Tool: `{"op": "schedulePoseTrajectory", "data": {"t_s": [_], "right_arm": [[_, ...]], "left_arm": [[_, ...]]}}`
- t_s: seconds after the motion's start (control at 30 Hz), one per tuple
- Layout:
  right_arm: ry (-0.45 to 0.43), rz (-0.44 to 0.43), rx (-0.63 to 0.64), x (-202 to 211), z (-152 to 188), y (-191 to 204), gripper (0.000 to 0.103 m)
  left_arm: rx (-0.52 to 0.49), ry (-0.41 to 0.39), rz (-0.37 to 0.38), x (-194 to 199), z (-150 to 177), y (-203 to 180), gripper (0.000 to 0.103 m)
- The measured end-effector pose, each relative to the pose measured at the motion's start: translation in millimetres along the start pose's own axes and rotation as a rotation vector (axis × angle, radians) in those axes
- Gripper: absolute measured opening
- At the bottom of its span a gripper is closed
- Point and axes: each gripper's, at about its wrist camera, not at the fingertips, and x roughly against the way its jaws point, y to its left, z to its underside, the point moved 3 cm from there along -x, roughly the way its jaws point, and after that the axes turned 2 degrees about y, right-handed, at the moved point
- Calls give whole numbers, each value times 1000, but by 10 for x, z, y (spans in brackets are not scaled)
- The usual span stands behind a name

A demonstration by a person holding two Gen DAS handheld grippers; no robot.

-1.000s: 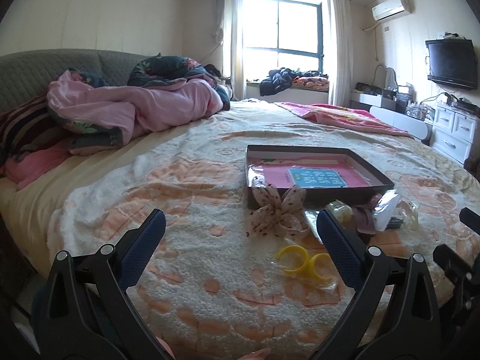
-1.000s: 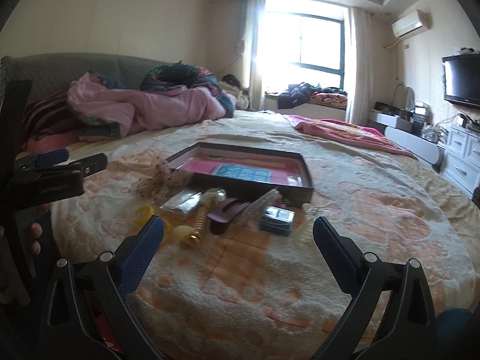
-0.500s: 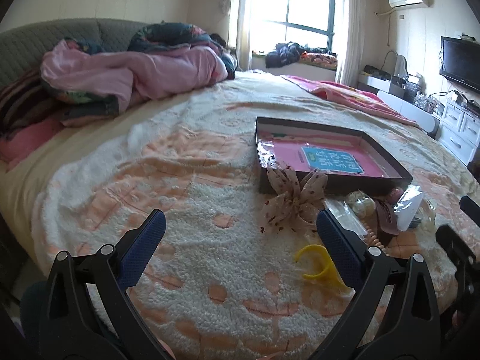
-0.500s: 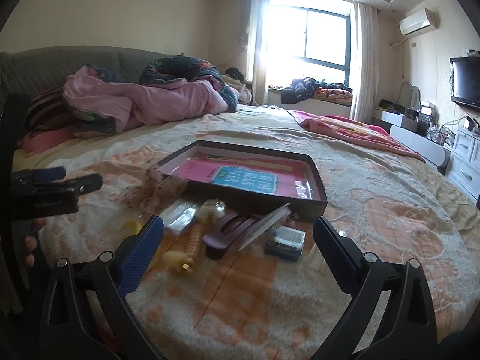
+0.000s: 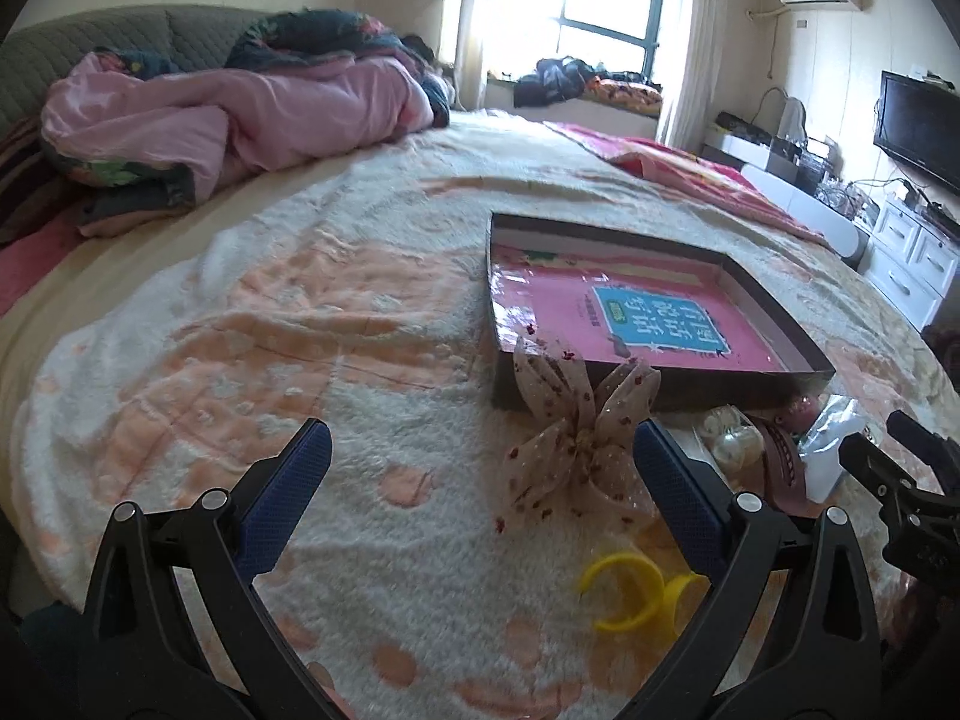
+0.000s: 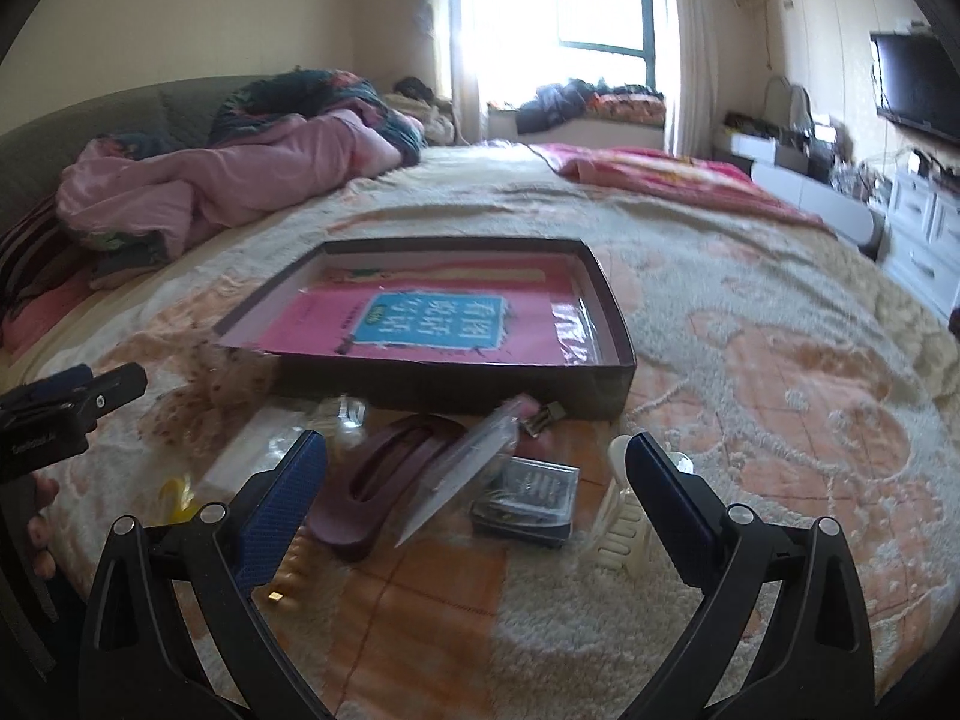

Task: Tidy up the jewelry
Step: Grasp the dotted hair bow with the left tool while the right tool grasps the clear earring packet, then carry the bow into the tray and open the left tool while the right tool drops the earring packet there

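A dark shallow box [image 5: 774, 313] [image 6: 456, 381] with a pink and blue sheet inside lies on the bed. Before it lie hair and jewelry items: a dotted fabric bow [image 5: 576, 450], a yellow bangle [image 5: 624, 591], a maroon hair clip [image 6: 384, 480], a clear packet [image 6: 468, 468], a small dark box [image 6: 531, 501] and a white comb clip [image 6: 624, 516]. My left gripper [image 5: 480, 480] is open and empty, just left of the bow. My right gripper [image 6: 477, 480] is open and empty, low over the maroon clip and packet.
The bed cover [image 5: 312, 324] is fluffy cream and peach. Rumpled pink bedding [image 5: 228, 120] lies at the headboard, a pink blanket [image 6: 672, 180] at the far right. White drawers [image 5: 912, 258] and a TV [image 5: 918, 126] stand beyond the bed's right side.
Both grippers have moved forward and down toward the items. The box and items look larger and nearer. Both stay open and empty.
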Motion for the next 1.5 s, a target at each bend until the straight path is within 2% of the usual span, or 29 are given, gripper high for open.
{"op": "schedulePoseTrajectory", "data": {"t_s": [0.07,0.13,0.3,0.37,0.47,0.53,0.67,0.83,1.2,1.5], "right_arm": [[23,-7,-19,-72,-24,-29,85],[45,-11,-26,-142,-39,-34,78],[76,-40,-39,-244,-30,11,57],[81,-52,-39,-255,-19,29,44],[78,-47,-34,-255,1,30,33],[71,-38,-39,-248,5,-3,22],[66,-63,-51,-223,13,-78,21],[47,-79,-45,-146,1,-85,19],[-16,-109,-86,75,-111,-273,16],[-84,-77,-129,201,-341,-584,15]], "left_arm": [[-7,18,9,-74,-8,-10,92],[-15,41,30,-164,-9,-44,92],[-10,89,107,-318,31,-76,80],[-4,99,137,-359,48,-66,70],[3,105,172,-395,57,-58,57],[4,111,191,-424,62,-70,48],[5,132,227,-457,103,-107,26],[-22,109,217,-385,100,-167,7],[-54,-21,240,8,-116,-312,6],[-82,-50,258,-2,-340,-512,6]]}}
